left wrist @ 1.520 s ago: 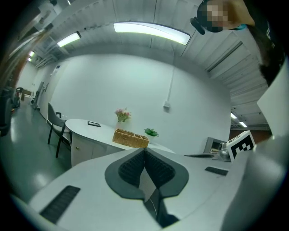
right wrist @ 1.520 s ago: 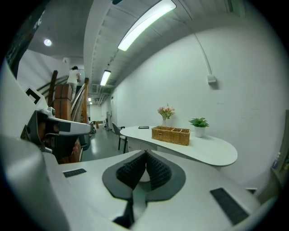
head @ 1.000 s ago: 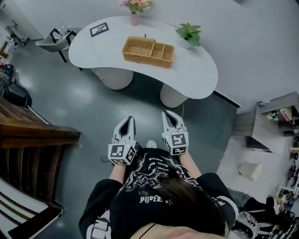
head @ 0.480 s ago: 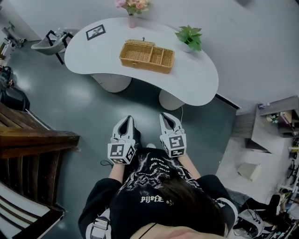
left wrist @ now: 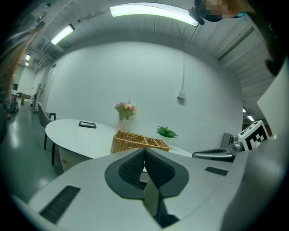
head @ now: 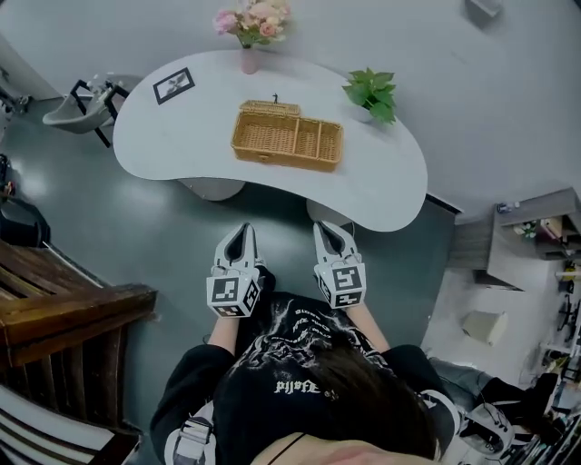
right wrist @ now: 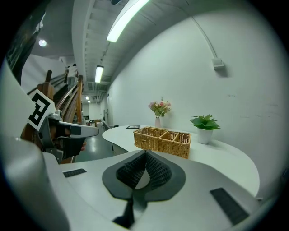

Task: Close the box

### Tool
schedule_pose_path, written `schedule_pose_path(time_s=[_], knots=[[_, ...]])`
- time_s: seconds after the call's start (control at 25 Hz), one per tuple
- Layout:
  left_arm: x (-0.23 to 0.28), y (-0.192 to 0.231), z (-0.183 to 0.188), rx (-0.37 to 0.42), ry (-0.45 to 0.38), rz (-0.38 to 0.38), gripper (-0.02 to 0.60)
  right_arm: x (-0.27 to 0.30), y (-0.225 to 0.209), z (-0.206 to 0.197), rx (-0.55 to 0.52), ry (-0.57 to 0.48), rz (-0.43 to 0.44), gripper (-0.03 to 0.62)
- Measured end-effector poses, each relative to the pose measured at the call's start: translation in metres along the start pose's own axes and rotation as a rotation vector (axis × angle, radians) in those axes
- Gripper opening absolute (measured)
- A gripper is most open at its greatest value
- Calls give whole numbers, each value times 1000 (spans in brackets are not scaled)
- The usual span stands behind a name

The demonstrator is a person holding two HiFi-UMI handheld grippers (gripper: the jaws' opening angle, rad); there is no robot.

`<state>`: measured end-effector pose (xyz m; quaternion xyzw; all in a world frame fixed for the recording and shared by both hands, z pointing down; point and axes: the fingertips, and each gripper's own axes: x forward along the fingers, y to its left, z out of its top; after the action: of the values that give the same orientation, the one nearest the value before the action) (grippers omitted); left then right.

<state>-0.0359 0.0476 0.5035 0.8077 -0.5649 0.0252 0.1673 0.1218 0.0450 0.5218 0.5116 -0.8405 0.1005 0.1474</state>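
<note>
A woven wicker box (head: 286, 138) with several open compartments lies on the white curved table (head: 390, 182); it also shows as the wicker box (left wrist: 135, 140) in the left gripper view and the wicker box (right wrist: 163, 140) in the right gripper view. Both grippers hang side by side over the floor, short of the table's near edge. My left gripper (head: 238, 234) has its jaws shut with nothing between them. My right gripper (head: 332, 232) is shut and empty too. Each points toward the box.
On the table stand a vase of pink flowers (head: 251, 20), a potted green plant (head: 370, 90) and a small framed picture (head: 173, 85). A chair (head: 82, 106) stands at the table's left end. Wooden stairs (head: 54, 318) lie to the left, shelving (head: 531, 241) to the right.
The table and box have come closer and lower in the head view; both grippers have moved forward toward the table's edge, still shut.
</note>
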Motion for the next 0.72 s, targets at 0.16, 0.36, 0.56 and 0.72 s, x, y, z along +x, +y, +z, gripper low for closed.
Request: schedule_pose_path(time_s=[0.16,0.36,0.56,0.72], knots=[[33,29,15,5,11,-33,23,34,-2,14,29,4,-27,25],[70,58,32,38,25,-77,23,77,-4,34,45,-4,-69,25],[95,88,49,48,25,-122,23,112,0,45,69,-1,-113,25],[108,106,64,51,19,-148,23,133,3,55,82,6,-134,25]])
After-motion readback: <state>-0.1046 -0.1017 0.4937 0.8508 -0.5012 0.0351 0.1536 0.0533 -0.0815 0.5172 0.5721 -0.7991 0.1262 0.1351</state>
